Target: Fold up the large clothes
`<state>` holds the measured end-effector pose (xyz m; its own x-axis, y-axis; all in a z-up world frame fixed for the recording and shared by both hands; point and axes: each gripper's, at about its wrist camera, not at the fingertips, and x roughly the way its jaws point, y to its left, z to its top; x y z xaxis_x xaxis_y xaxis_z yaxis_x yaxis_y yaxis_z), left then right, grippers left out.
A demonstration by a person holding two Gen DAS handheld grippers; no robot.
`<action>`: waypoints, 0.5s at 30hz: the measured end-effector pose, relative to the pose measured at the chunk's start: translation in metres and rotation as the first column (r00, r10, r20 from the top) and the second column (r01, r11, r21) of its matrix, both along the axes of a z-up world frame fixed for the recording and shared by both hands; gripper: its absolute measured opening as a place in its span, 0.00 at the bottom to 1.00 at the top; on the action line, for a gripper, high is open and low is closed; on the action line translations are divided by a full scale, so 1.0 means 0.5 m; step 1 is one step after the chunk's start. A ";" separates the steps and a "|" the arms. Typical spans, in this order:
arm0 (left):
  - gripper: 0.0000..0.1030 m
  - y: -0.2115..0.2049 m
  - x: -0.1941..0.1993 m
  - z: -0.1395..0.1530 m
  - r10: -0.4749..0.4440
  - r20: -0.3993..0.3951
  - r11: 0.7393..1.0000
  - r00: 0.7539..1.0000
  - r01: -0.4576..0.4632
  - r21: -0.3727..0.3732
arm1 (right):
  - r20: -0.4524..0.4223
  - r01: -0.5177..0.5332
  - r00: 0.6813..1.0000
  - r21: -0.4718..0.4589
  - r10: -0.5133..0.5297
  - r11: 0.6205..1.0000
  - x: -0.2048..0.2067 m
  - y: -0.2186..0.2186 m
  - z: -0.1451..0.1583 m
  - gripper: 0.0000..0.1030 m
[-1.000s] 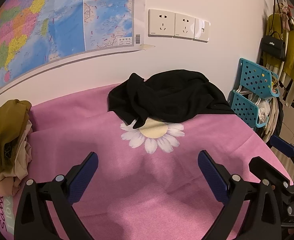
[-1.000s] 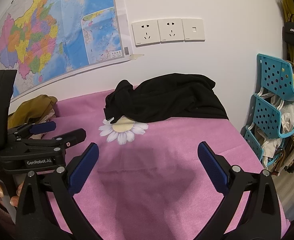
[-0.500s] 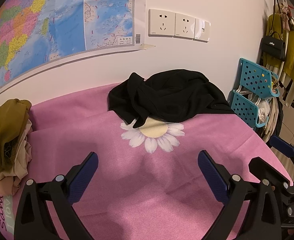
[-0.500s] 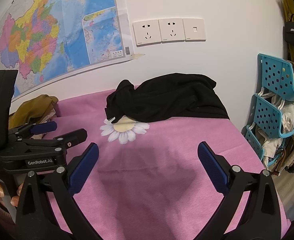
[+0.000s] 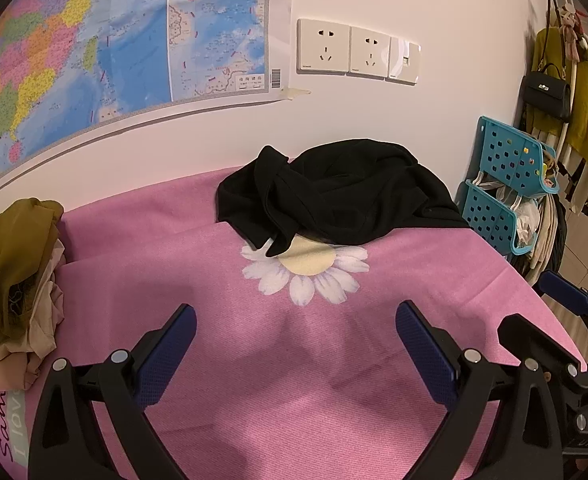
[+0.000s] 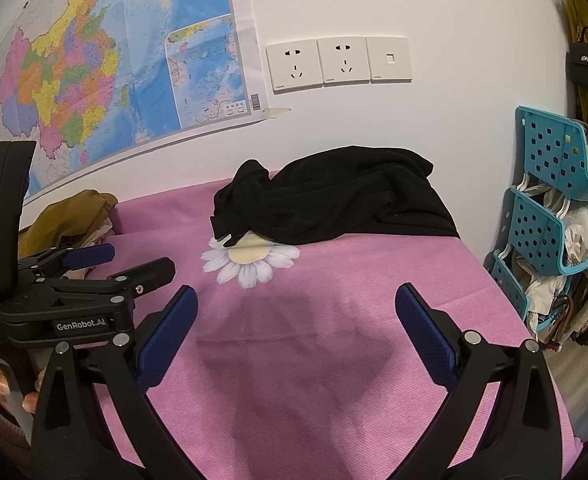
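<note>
Both tongs hung with their blue pads wide apart and nothing between them: the left tongs (image 5: 296, 344) over the near part of the bed, the right tongs (image 6: 296, 326) just beside them on the right. Held against the views from a second and half a second before, almost nothing had changed. Only a very slight drift showed in the right wrist view; the left one looked the same, and the spread of both pairs of tongs was unaltered.

By size, the pink bedspread (image 5: 334, 400) filled most of each view, flat and free of clothing in its near half. On the wall behind hung a coloured map (image 6: 113, 64). The task's piece, a black garment (image 5: 334, 196), lay bunched in a heap at the far edge of the bed against the wall, a fold of it overlapping the top of the printed white daisy (image 5: 308, 270). It had not moved, and neither pair of tongs touched it. At the left edge sat a smaller pile of mustard and beige clothes (image 5: 9, 276). Blue baskets (image 6: 550, 216) stood to the right, off the bed.

So folding had apparently not begun. The garment would probably have to be reached, pulled forward and spread flat first.
</note>
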<state>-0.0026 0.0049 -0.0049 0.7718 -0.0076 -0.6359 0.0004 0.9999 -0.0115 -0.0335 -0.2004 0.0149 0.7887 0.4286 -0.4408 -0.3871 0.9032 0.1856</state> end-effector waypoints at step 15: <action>0.93 0.000 0.003 0.005 -0.001 -0.003 1.000 1.000 0.001 0.000 | 0.006 -0.003 1.000 0.000 0.003 1.000 -0.002 0.001 0.001 0.95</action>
<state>-0.0009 0.0050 -0.0025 0.7699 -0.0084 -0.6381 0.0010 0.9999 -0.0119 -0.0344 -0.2000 0.0153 0.7899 0.4308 -0.4364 -0.3907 0.9021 0.1833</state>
